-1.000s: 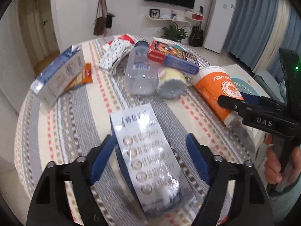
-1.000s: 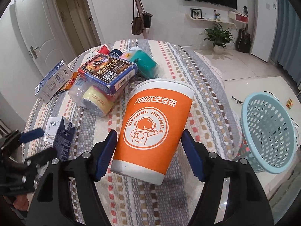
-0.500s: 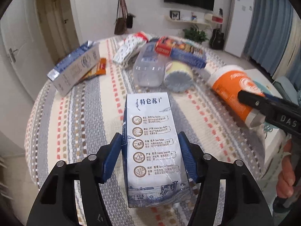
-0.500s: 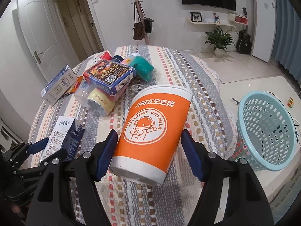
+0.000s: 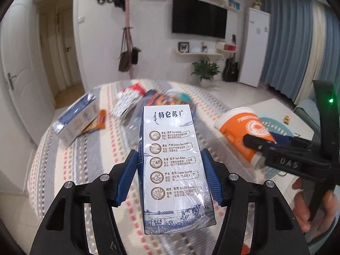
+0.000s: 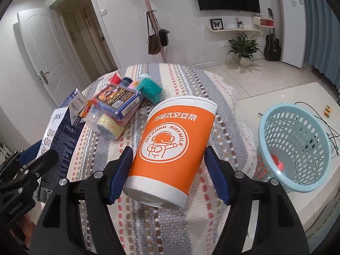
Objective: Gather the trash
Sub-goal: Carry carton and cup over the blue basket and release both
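My left gripper (image 5: 170, 176) is shut on a white and blue milk carton (image 5: 172, 165) and holds it above the striped round table (image 5: 91, 161). My right gripper (image 6: 170, 172) is shut on an orange soy milk cup (image 6: 172, 148), lifted and tilted over the table's right side. The cup (image 5: 242, 129) and the right gripper also show in the left wrist view. The carton (image 6: 57, 140) shows at the left of the right wrist view. A light blue trash basket (image 6: 297, 148) stands on the floor to the right, with a red item inside.
On the table (image 6: 212, 97) lie a colourful box (image 6: 118, 99), a clear bottle with a yellow tub (image 6: 108, 125), a teal roll (image 6: 150, 89), a long blue and white carton (image 5: 76, 116) and an orange wrapper (image 5: 97, 123). A coat stand (image 6: 157, 40) is behind.
Both grippers have risen. The left closed on the milk carton and lifted it off the table. The right lifted the orange cup higher, with the basket now nearer on the right.
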A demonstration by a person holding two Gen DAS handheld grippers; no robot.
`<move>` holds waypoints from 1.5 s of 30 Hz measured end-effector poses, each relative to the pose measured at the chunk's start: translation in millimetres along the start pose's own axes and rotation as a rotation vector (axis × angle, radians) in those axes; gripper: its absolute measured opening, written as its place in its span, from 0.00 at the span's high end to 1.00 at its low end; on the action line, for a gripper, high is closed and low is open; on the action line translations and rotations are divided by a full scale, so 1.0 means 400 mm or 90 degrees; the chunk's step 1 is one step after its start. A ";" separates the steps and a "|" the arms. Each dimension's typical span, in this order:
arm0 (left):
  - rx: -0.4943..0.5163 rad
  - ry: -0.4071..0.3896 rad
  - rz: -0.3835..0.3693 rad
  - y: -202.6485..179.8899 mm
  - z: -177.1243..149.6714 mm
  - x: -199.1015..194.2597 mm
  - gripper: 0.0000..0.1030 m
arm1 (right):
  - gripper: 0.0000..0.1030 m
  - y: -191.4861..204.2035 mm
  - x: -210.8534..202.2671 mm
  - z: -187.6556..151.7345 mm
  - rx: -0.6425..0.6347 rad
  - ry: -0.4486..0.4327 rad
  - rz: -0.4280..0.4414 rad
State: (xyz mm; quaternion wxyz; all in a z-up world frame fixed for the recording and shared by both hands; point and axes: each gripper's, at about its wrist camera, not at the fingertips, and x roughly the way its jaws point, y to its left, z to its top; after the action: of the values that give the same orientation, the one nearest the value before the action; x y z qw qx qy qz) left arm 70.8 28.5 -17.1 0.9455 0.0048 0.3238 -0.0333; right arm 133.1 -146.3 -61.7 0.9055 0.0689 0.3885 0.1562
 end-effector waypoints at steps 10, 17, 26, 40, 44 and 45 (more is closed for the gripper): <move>0.055 -0.032 -0.066 -0.148 0.092 0.043 0.43 | 0.36 -0.126 -0.070 0.040 0.040 -0.061 -0.042; 0.104 -0.032 -0.123 -0.281 0.126 0.130 0.43 | 0.36 -0.246 -0.099 0.050 0.085 -0.084 -0.096; 0.154 0.000 -0.186 -0.448 0.148 0.248 0.43 | 0.36 -0.423 -0.109 0.021 0.165 -0.088 -0.172; 0.196 0.104 -0.245 -0.633 0.111 0.450 0.43 | 0.36 -0.618 -0.084 -0.049 0.251 -0.052 -0.267; 0.191 0.152 -0.264 -0.663 0.092 0.512 0.43 | 0.36 -0.650 -0.056 -0.069 0.275 -0.028 -0.280; 0.191 0.157 -0.268 -0.667 0.087 0.519 0.43 | 0.36 -0.654 -0.050 -0.072 0.278 -0.023 -0.283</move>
State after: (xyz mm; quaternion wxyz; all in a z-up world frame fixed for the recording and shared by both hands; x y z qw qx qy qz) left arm 238.1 -251.1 -113.7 0.8599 0.0815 0.4220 -0.2753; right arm 159.1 -399.2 -132.2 0.8880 0.1778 0.4024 -0.1338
